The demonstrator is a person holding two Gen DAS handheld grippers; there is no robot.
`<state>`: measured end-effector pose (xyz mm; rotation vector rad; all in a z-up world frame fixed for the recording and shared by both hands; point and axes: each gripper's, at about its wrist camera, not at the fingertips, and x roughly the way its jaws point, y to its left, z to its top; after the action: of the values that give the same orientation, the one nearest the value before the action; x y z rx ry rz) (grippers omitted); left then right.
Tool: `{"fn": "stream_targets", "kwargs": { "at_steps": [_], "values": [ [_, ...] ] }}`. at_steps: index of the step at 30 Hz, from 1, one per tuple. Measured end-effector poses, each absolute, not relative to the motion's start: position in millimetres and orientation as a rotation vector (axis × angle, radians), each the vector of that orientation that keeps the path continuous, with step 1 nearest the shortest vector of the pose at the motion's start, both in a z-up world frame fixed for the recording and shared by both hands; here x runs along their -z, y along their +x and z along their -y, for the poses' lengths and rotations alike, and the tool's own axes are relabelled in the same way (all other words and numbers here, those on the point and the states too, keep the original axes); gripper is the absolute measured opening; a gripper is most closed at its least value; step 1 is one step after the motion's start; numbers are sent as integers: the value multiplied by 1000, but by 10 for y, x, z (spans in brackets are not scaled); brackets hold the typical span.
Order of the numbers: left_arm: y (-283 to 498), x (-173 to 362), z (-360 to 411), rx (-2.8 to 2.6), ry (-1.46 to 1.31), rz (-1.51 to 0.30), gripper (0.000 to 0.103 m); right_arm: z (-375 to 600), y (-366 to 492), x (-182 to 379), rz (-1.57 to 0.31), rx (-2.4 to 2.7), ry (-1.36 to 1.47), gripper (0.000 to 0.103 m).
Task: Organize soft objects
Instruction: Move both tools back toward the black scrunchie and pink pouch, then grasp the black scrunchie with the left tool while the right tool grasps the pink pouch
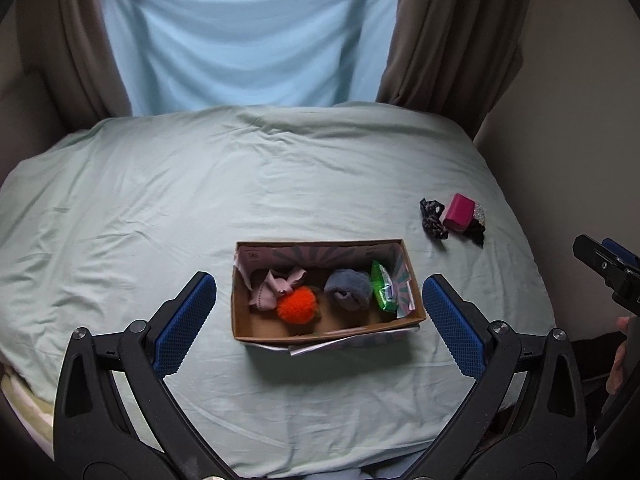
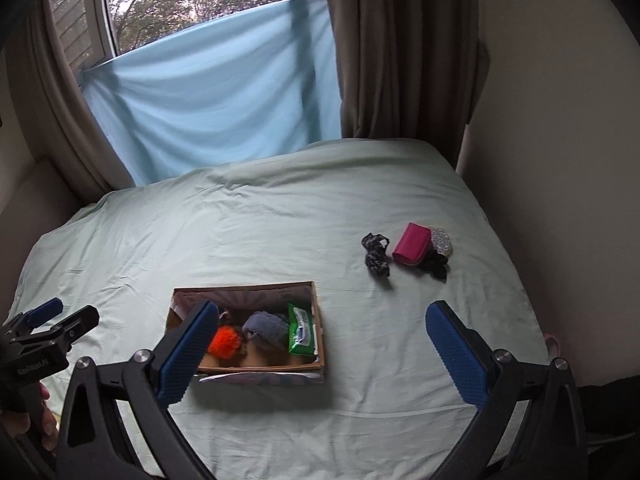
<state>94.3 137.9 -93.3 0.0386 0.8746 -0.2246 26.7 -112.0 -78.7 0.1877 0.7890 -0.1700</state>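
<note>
While I hold both tools above the pale green bed sheet [image 1: 200, 184], my left tool [image 1: 319, 322] is spread wide and empty, its blue pads either side of the open brown cardboard box [image 1: 320, 330]. My right tool [image 2: 322, 354] is also wide and empty. Inside the box lie a pink crumpled cloth [image 1: 276, 284], a fuzzy orange ball [image 1: 297, 305], a rolled grey sock [image 1: 349, 289] and a green plastic packet [image 1: 382, 286]. Farther off on the sheet, well apart from the box, sit a dark patterned scrunchie [image 2: 375, 255] and a magenta zip pouch [image 2: 411, 246].
</note>
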Motion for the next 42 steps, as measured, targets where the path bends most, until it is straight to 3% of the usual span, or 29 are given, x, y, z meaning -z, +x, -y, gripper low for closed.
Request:
{"fn": "stream_targets", "kwargs": {
  "at_steps": [11,21,29,42],
  "values": [
    [1217,862,-564,219,21,-873,103,2023,426,728,-759,210,225,103],
    [1899,1126,303,267,7,-946,103,2784,1176,914,-825,220,212,103],
    [2731,1757,882,302,32,-1060,103,3176,1943,1361,-908,258,259,103],
    [3754,3247,1569,340,7,-1266,102,3657,3003,2484,-1043,351,352,103]
  ]
}}
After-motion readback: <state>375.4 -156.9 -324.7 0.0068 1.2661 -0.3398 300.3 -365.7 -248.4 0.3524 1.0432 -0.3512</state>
